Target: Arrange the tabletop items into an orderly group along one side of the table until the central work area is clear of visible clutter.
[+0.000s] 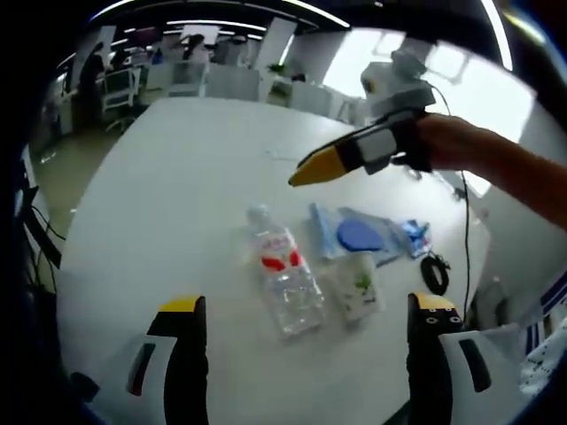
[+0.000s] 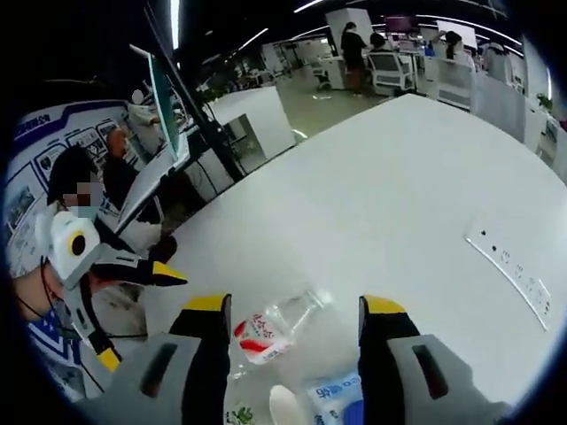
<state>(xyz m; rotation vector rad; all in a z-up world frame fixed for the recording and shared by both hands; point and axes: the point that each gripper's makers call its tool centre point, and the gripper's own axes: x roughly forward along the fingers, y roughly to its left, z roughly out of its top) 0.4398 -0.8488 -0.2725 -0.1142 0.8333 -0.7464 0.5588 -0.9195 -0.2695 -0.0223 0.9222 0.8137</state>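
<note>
right gripper view: clear bottle [image 2: 270, 329] partly hidden behind the jaws; white cup [image 2: 285, 407] and blue packet [image 2: 337, 396] cut off at the near edge.

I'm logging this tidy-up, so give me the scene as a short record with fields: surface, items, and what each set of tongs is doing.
surface: white table
items: clear bottle lying on its side; white cup beside it; blue packets just beyond; black cable near the table edge
left tongs: open, empty, above the table, bottle and cup ahead of them
right tongs: open, empty, bottle ahead between the jaws
layout: items grouped near one edge, the rest of the table mostly bare
</note>
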